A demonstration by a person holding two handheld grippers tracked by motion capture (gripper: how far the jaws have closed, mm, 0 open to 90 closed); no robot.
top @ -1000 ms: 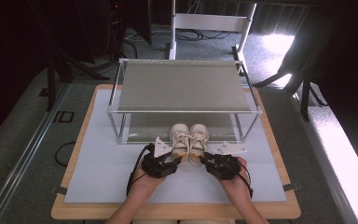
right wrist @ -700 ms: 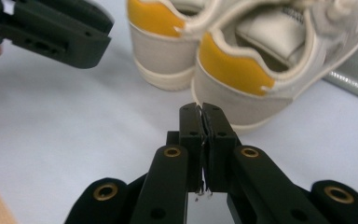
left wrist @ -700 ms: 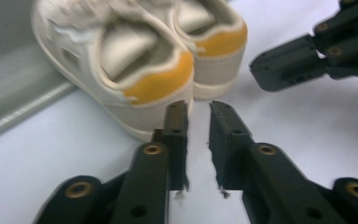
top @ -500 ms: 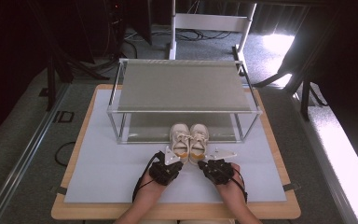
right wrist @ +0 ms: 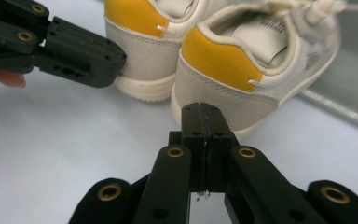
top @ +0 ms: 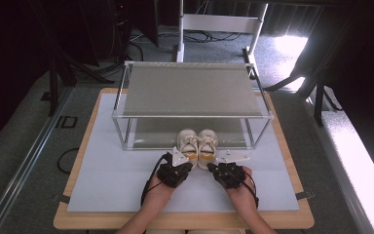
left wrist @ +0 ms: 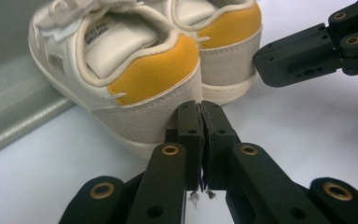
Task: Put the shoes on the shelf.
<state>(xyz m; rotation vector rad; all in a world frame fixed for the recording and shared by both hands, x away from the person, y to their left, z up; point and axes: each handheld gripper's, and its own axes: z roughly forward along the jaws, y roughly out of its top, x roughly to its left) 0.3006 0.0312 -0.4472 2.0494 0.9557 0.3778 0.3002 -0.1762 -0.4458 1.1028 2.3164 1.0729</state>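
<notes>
Sneakers (top: 197, 143) sit side by side, toes under the shelf rack (top: 191, 90), not fully in; left gripper (left wrist: 201, 108) and right gripper (right wrist: 200, 111) are pinched together, empty, at the heels.

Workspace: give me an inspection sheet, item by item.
Surface: pale mat on a wooden table.
Job's things: pair of cream shoes with yellow heels, side by side at the front of a two-level metal rack, toes towards it.
Clutter: nothing seen.
Grippers: left gripper shut and empty, tips at the heel of the left shoe; right gripper shut and empty, just behind the right shoe.
Cables: one black cable trails from the left gripper; more lie on the floor behind the table.
Surroundings: grey carpet, a white frame behind the rack, dark stands at both sides.
</notes>
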